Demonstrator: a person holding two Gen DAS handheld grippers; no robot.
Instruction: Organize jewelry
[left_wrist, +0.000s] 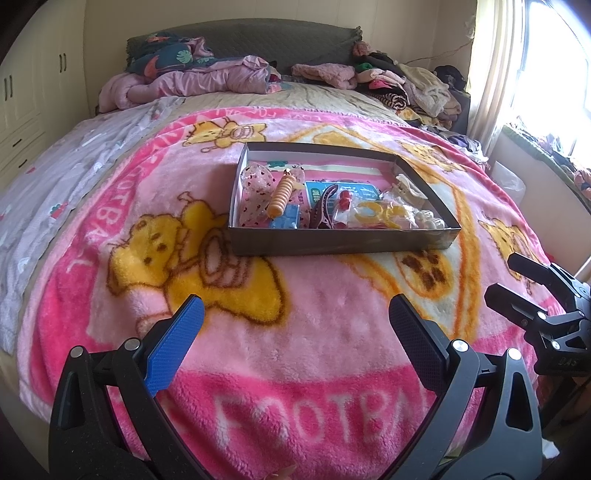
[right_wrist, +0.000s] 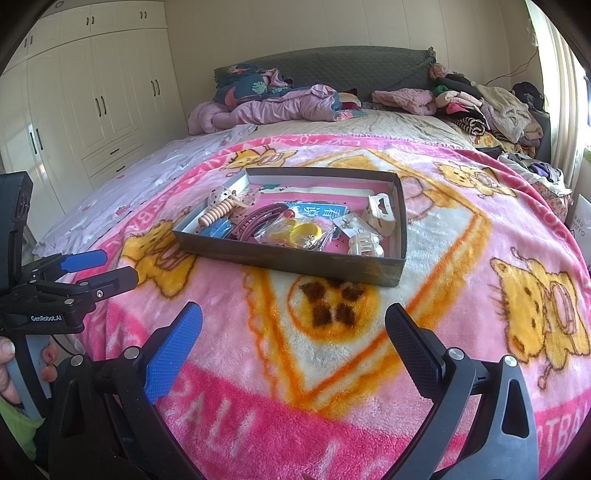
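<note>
A shallow dark cardboard box (left_wrist: 332, 242) (right_wrist: 280, 260) lies on the pink blanket in the middle of the bed. Inside are a ribbed orange bead piece (left_wrist: 281, 195) (right_wrist: 218, 212), a blue item (left_wrist: 286, 221), a maroon hair claw (left_wrist: 325, 206) (right_wrist: 258, 221), a bag of yellow rings (left_wrist: 384, 216) (right_wrist: 299, 232) and white hair clips (right_wrist: 380, 214). My left gripper (left_wrist: 295, 325) hangs open near the bed's front, well short of the box, holding nothing. My right gripper (right_wrist: 293, 325) is likewise open and empty. Each gripper also shows at the edge of the other's view.
The pink cartoon blanket (left_wrist: 295, 369) covers most of the bed. Crumpled bedding (right_wrist: 266, 107) and stacked clothes (right_wrist: 491, 110) lie near the headboard. White wardrobes (right_wrist: 92, 96) stand to the left, a curtained window (left_wrist: 517, 74) to the right. A person's hand (right_wrist: 7, 365) holds the left gripper's handle.
</note>
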